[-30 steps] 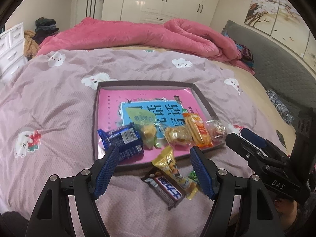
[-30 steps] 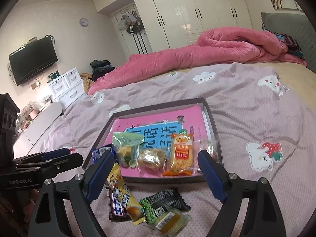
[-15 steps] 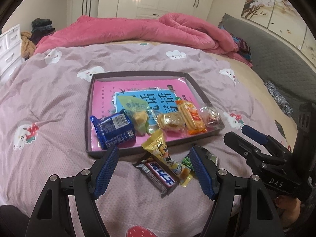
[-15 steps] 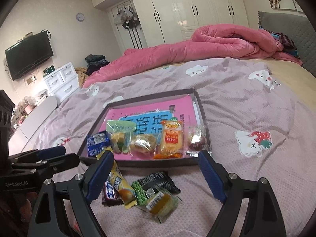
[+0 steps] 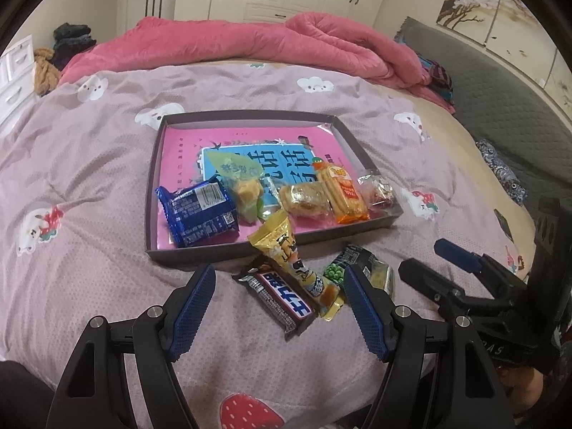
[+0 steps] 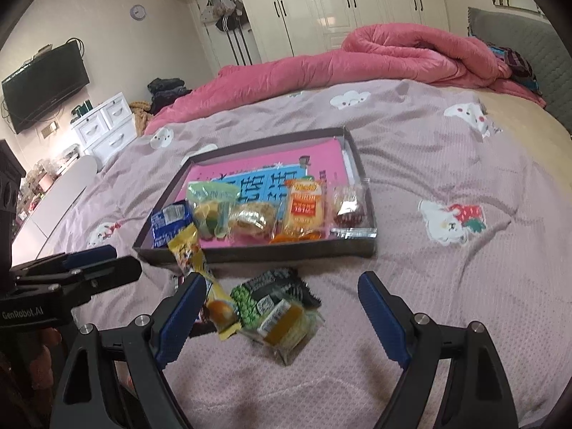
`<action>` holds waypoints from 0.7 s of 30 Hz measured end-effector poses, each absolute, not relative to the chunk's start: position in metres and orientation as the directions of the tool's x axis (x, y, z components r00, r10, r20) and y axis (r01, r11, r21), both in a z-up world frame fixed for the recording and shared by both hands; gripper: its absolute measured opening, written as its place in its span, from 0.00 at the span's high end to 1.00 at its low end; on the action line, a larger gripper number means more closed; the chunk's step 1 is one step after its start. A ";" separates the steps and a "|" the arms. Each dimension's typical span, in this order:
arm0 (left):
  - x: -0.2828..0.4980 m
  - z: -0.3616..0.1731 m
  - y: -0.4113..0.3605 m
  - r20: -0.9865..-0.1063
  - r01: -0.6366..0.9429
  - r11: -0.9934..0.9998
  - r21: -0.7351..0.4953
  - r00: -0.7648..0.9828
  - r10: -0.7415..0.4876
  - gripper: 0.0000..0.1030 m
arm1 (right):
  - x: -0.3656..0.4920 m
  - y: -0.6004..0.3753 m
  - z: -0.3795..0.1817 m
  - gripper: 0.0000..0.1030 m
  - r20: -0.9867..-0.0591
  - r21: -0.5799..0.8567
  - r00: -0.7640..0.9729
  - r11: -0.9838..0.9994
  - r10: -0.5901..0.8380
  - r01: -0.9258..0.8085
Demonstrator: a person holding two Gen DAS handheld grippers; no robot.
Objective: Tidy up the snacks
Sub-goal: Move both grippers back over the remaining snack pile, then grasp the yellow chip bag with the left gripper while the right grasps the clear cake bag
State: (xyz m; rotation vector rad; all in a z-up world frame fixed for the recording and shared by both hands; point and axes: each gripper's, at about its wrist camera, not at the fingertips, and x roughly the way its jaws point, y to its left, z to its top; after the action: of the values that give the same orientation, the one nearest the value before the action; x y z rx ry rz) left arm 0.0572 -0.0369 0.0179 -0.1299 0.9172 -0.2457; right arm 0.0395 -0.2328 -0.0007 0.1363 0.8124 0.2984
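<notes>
Nearest, the mauve bedspread (image 5: 89,268) printed with clouds and strawberries fills the foreground in both views. Left gripper (image 5: 279,307) hovers low over it, jaws spread wide, holding nothing; the dark chocolate bar (image 5: 282,295) lies between its fingers, on the cloth. Right gripper (image 6: 282,318) is likewise wide open and empty, above the green pea packet (image 6: 257,296) and a clear-wrapped yellow snack (image 6: 286,325).

A yellow wrapper (image 5: 289,254) lies across the chocolate bar, its far end propped on the tray's near rim. These four snacks sit outside the shallow tray (image 5: 152,186).

Inside the tray, along its near edge, left to right: blue cookie pack (image 5: 198,211), green-topped pouch (image 5: 239,182), clear-wrapped pastry (image 5: 304,198), orange biscuit pack (image 5: 343,189), small clear pack with red contents (image 5: 380,191). They rest on a pink book with a blue panel (image 5: 250,153); its print is partly covered.

Beyond: rumpled pink duvet (image 5: 232,43), white wardrobes (image 6: 357,7), wall television (image 6: 46,85), white drawers (image 6: 107,125). Left wrist view shows the right gripper's body at the right edge, cropped.
</notes>
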 end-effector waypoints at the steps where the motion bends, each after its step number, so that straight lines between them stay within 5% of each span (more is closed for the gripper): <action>1: 0.057 0.018 -0.037 -0.769 0.155 0.964 -0.214 0.582 -0.265 0.27 | 0.039 -0.232 -0.001 0.16 -0.696 0.232 0.647 0.950 0.312 -0.209; 21: 0.049 0.006 -0.043 -0.790 0.174 0.963 -0.207 0.551 -0.269 0.27 | 0.032 -0.239 -0.028 0.17 -0.752 0.363 0.535 0.919 0.386 -0.152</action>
State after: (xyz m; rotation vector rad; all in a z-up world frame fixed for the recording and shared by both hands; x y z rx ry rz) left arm 0.0488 -0.0434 0.0058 -0.1087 0.9522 -0.2625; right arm 0.0324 -0.2394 -0.0277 0.2675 0.9563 0.3249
